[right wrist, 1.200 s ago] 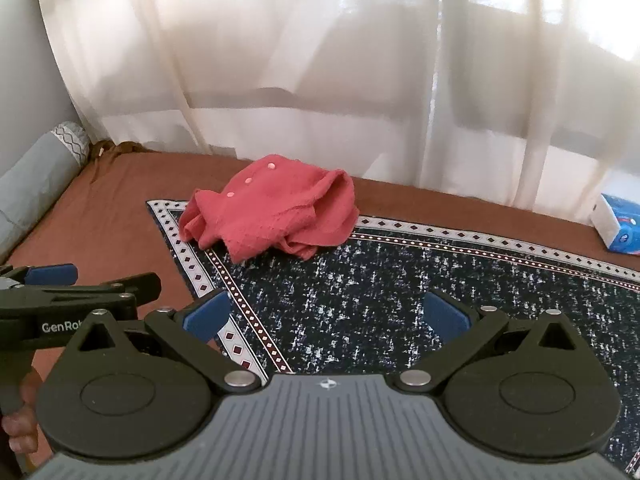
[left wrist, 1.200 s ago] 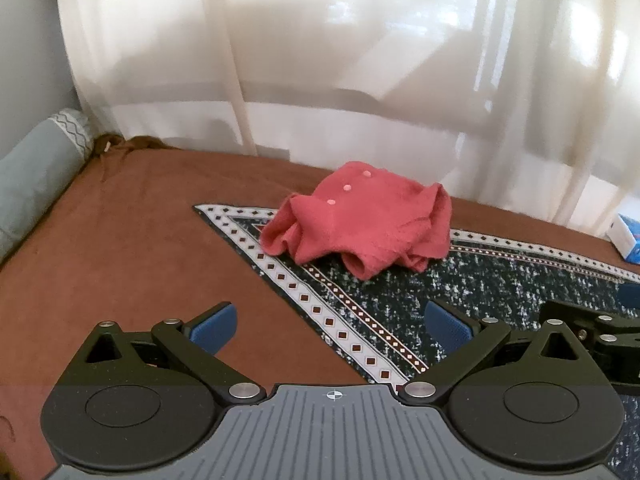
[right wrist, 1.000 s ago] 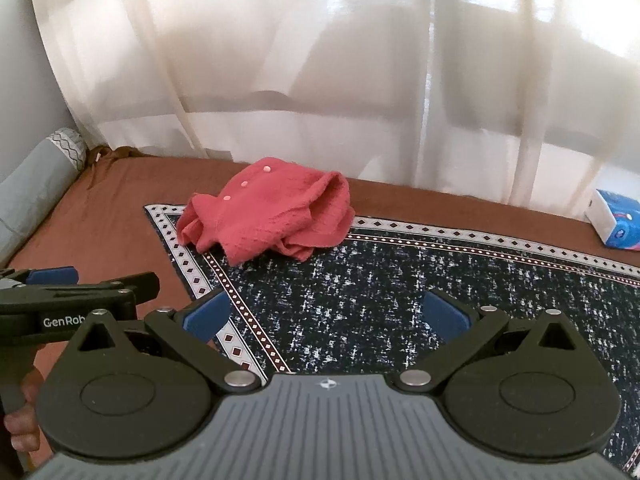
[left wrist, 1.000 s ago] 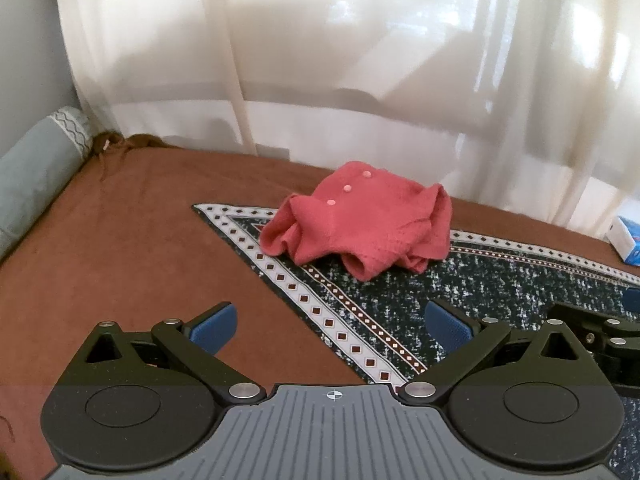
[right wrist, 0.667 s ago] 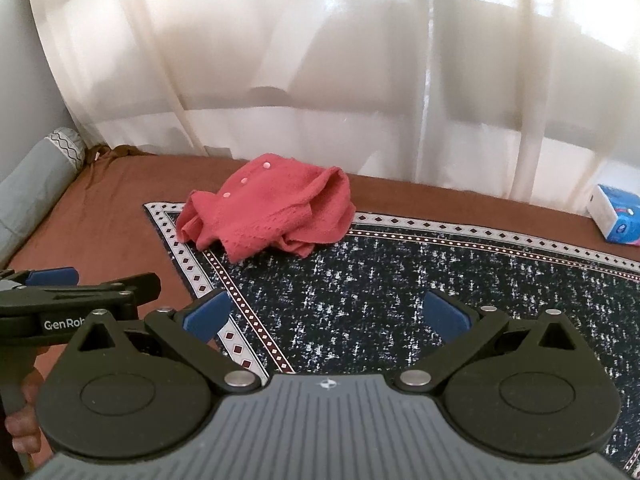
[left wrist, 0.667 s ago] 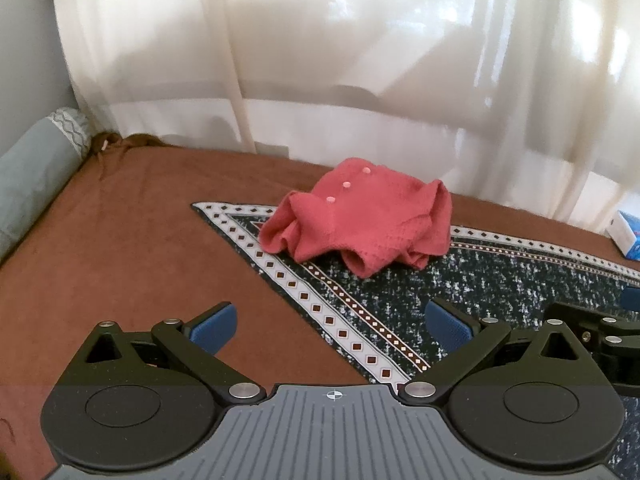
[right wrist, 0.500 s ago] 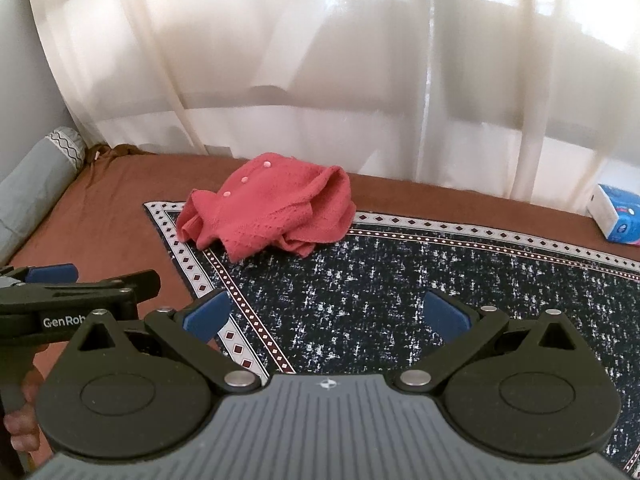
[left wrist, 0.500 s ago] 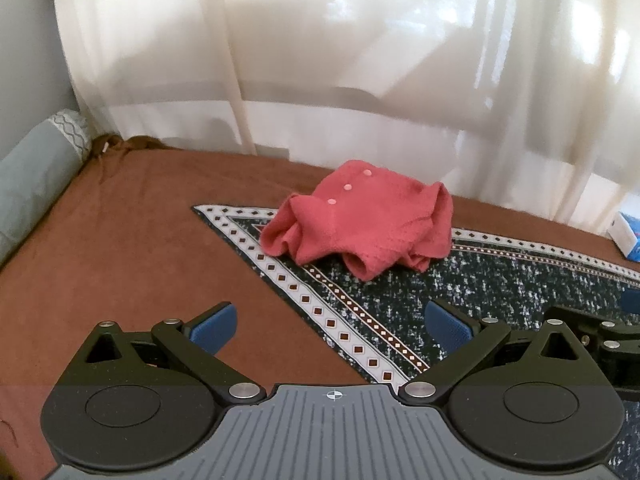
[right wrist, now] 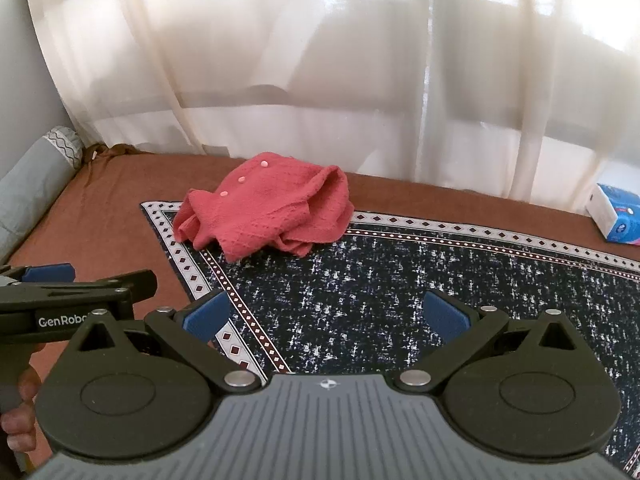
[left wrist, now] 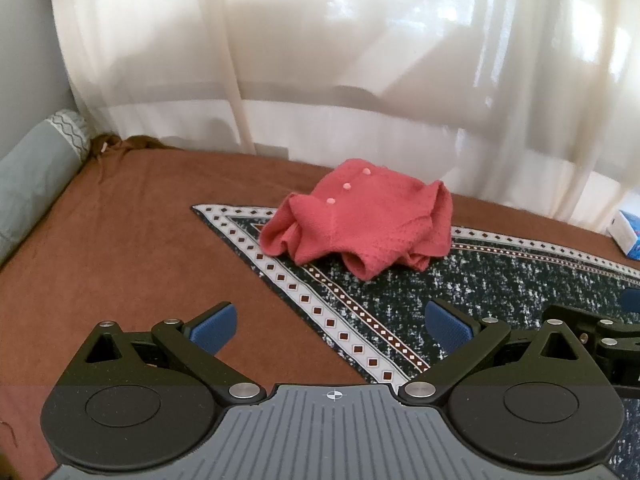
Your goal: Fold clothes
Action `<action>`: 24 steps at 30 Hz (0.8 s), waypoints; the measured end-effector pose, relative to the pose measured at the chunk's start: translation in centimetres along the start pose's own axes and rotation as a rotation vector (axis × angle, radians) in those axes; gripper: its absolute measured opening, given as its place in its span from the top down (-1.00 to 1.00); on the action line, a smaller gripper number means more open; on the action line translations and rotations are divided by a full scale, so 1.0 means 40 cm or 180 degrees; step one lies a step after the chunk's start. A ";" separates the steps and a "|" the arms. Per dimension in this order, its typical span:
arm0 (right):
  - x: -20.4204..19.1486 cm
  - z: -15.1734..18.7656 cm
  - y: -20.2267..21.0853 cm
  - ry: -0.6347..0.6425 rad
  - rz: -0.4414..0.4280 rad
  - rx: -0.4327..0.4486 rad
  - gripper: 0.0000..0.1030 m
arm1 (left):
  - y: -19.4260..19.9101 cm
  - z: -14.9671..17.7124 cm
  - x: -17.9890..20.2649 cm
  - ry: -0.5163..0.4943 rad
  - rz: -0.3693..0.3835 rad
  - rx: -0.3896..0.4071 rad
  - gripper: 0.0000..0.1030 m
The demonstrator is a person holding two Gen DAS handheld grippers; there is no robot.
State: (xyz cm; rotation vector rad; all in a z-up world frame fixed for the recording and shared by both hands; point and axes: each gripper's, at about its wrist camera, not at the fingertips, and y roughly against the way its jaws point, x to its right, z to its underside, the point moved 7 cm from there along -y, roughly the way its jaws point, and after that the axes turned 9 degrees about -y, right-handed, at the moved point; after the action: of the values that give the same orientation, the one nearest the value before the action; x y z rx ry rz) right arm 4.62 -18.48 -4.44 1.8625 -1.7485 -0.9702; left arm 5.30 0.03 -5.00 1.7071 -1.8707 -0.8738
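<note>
A crumpled red knit garment (left wrist: 360, 220) with small pale buttons lies in a heap on the far corner of a dark patterned cloth (left wrist: 480, 300); it also shows in the right wrist view (right wrist: 268, 212). My left gripper (left wrist: 328, 326) is open and empty, well short of the garment, above the brown surface. My right gripper (right wrist: 326, 316) is open and empty, over the patterned cloth (right wrist: 400, 300), also short of the garment. The left gripper's body shows at the left edge of the right wrist view (right wrist: 76, 296).
A brown cover (left wrist: 100, 240) spreads over the surface. A grey bolster pillow (left wrist: 36, 168) lies along the left edge. Sheer white curtains (left wrist: 360, 60) hang behind. A blue and white tissue pack (right wrist: 616, 220) sits at the far right.
Both grippers stay open and nearly still; the views shift only slightly. The garment has not moved.
</note>
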 end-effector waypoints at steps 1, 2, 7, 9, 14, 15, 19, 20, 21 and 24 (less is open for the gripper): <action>-0.001 0.000 0.000 -0.0002 0.0003 -0.0001 -0.99 | 0.000 -0.001 0.000 0.0001 0.0000 0.0001 -1.00; -0.001 0.000 0.000 -0.0003 0.0003 -0.0001 -0.99 | 0.000 -0.002 0.000 0.0002 0.0001 0.0003 -1.00; -0.002 0.001 -0.003 0.0000 -0.0003 -0.0007 -0.99 | -0.003 -0.005 -0.001 -0.0010 0.0000 0.0004 -1.00; -0.002 0.001 -0.004 0.0004 -0.0006 -0.0007 -0.99 | -0.004 -0.006 -0.001 -0.0014 0.0004 0.0005 -1.00; -0.001 -0.001 -0.003 0.0008 -0.0004 -0.0002 -0.99 | -0.003 -0.013 -0.004 -0.0023 0.0004 0.0016 -1.00; -0.001 -0.002 -0.003 0.0008 -0.0003 0.0003 -0.99 | -0.003 -0.015 -0.004 -0.0025 0.0003 0.0017 -1.00; -0.001 -0.006 0.000 0.0007 -0.0005 0.0021 -0.99 | -0.002 -0.023 -0.004 -0.0035 0.0001 0.0024 -1.00; -0.001 -0.007 0.000 0.0006 -0.0007 0.0026 -0.99 | -0.002 -0.025 -0.003 -0.0035 0.0006 0.0027 -1.00; 0.000 -0.008 0.000 0.0004 -0.0009 0.0029 -1.00 | -0.002 -0.026 -0.003 -0.0034 0.0011 0.0029 -1.00; 0.000 -0.009 0.000 0.0003 -0.0014 0.0031 -0.99 | -0.002 -0.029 -0.002 -0.0040 0.0016 0.0034 -1.00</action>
State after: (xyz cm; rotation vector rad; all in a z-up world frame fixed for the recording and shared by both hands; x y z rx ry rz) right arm 4.89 -18.55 -4.18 1.8734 -1.7525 -0.9640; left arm 6.17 -0.07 -4.23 1.7062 -1.8905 -0.8760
